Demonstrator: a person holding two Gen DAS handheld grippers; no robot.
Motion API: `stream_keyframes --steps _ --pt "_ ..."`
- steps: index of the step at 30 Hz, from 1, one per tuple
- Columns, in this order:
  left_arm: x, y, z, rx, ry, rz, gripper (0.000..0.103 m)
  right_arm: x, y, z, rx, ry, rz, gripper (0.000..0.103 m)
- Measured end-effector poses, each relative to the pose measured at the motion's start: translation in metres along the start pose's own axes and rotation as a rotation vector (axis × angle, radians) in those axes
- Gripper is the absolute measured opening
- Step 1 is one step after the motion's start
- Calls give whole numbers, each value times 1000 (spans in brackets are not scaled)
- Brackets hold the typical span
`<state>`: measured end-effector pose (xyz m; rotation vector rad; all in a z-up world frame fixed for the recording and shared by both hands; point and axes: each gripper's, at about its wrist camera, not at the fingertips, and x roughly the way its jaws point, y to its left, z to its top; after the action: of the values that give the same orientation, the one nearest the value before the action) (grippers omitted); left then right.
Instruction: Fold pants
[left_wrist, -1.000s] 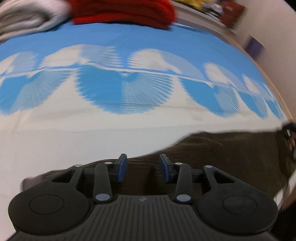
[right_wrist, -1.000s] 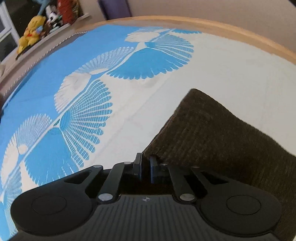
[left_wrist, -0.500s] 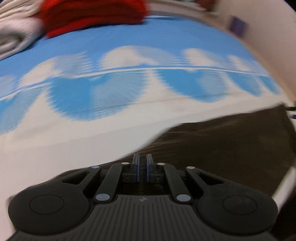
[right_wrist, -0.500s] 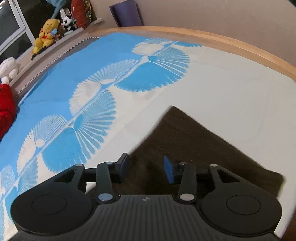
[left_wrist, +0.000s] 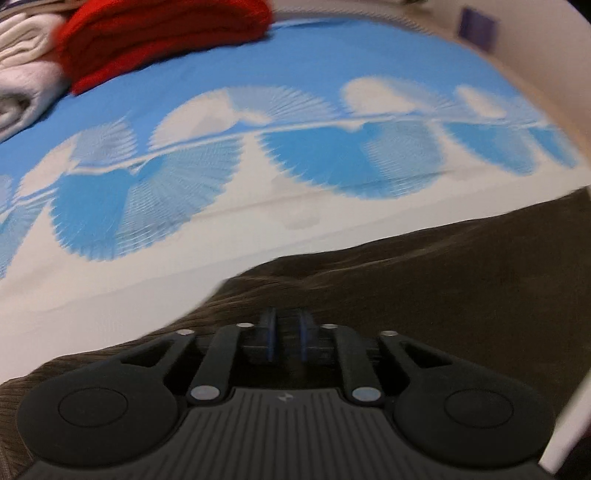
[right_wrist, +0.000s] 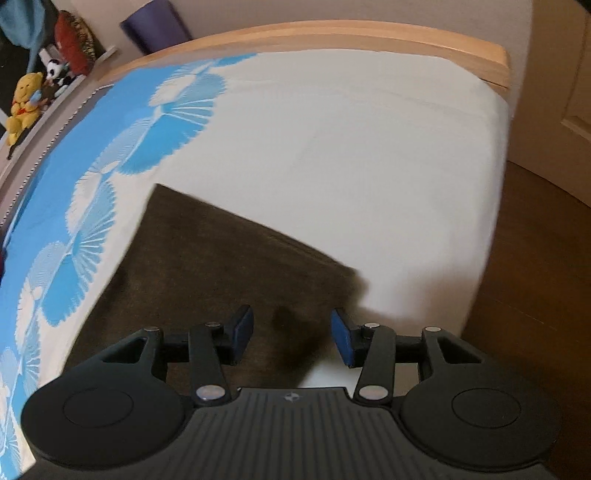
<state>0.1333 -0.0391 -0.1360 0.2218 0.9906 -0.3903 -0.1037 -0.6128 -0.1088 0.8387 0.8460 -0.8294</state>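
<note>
Brown pants (right_wrist: 221, 266) are laid on the bed (right_wrist: 369, 155), clamped by the left gripper (left_wrist: 284, 338) while the right gripper (right_wrist: 291, 334) is held apart above them (one-sided hold), so the fold may be dragged askew.

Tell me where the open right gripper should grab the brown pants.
Judging by the right wrist view: the brown pants lie flat with a free corner just ahead of the right gripper. Pinch that corner edge, coming in low from the bare sheet side.

Right gripper (right_wrist: 291, 338) spread wide above brown pants (right_wrist: 221, 266); pants flat on bedsheet (right_wrist: 369, 155).
</note>
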Motion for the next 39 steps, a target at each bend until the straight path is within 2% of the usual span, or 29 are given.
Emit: stream_keyframes --steps 2,5,6,7,8,9,11,14,16,17,18,19,20,21,22,24,27,30,33,36,39 --pt "-10 -10 -1 22 10 -75 23 5 -10 0 21 15 5 53" --pt "-5 -22 -11 50 79 -187 27 9 -22 1 77 26 35 54" --pt "11 -25 -18 76 149 -179 28 12 -25 1 102 34 46 55" --pt "28 -28 -28 109 226 -138 29 14 -27 2 129 44 54 57" --pt "38 -30 -37 151 261 -102 31 18 -29 2 162 57 64 57" --pt "34 -36 -38 206 229 -94 30 21 -31 1 196 69 76 57" --pt "17 -41 -32 225 187 -84 31 23 -31 0 232 66 84 58" --pt "-11 -47 -31 241 117 -212 32 26 -22 -1 199 50 73 58" --pt "-18 -57 -40 310 133 -277 33 29 -17 0 178 39 64 58" --pt "-15 -63 -48 358 167 -295 33 30 -15 0 169 34 58 58" --pt "-7 -70 -60 422 226 -291 33 30 -12 0 161 27 52 55" --pt "2 -75 -72 483 280 -255 34 31 -10 1 151 17 43 45" --pt "6 -79 -82 535 282 -224 36 32 -8 1 145 12 28 38" --pt "2 -82 -84 568 257 -215 35 32 -8 0 141 8 10 23" --pt "-1 -82 -81 556 255 -213 35 32 -8 1 150 6 1 19" --pt "-9 -71 -73 469 243 -230 36 29 -10 1 186 -6 14 16" --pt "-31 -66 -63 436 163 -212 36 15 -5 2 195 -53 38 14" --pt "-59 -49 -51 328 95 -204 36 -14 14 0 161 -134 101 13" --pt "-92 -32 -42 242 30 -157 38 -59 51 -12 16 -241 237 12" --pt "-117 -14 -38 207 -28 -136 39 -102 95 -40 -175 -334 370 12" --pt "-128 17 -43 128 -93 -75 40 -131 135 -75 -346 -385 446 12"
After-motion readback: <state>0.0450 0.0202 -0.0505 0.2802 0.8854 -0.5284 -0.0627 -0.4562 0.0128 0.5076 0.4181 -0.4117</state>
